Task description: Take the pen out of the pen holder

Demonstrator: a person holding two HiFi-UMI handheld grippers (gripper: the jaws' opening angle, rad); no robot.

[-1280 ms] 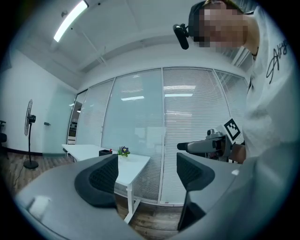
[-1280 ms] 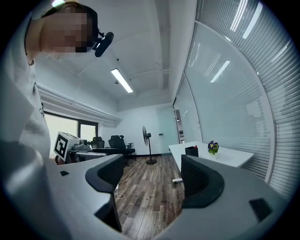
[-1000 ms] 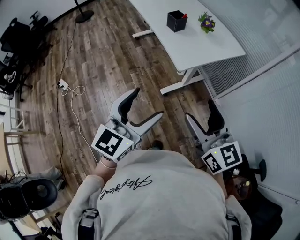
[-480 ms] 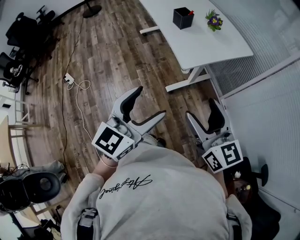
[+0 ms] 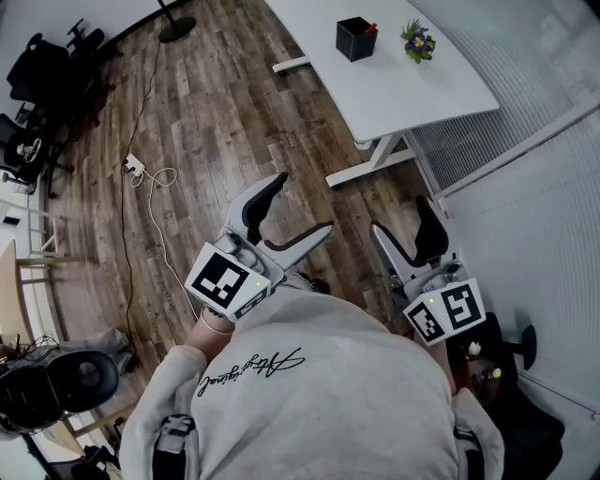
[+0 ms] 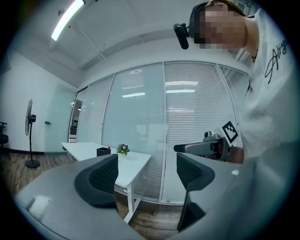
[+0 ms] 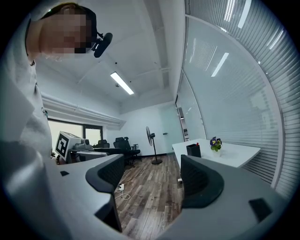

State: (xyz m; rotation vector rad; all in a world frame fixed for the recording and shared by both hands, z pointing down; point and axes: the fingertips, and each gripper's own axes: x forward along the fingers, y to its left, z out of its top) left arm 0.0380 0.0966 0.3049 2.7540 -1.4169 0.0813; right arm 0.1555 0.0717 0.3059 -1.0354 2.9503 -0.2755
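A black pen holder (image 5: 354,39) stands on the white table (image 5: 412,89) at the far top of the head view, with a red-tipped pen (image 5: 371,29) sticking out of it. The same holder appears small in the left gripper view (image 6: 103,151) and in the right gripper view (image 7: 193,150). My left gripper (image 5: 302,204) is open and empty over the wooden floor, well short of the table. My right gripper (image 5: 399,217) is also open and empty, held near the table's leg. Both are close to the person's body.
A small pot of purple flowers (image 5: 417,42) stands beside the holder. A power strip with a white cable (image 5: 141,178) lies on the floor at the left. Office chairs (image 5: 37,75) and a standing fan (image 7: 151,140) are farther off. A glass wall with blinds (image 5: 525,187) runs along the right.
The head view swayed slightly, so the table shifted a little in the picture. Both grippers stay open and in about the same place.
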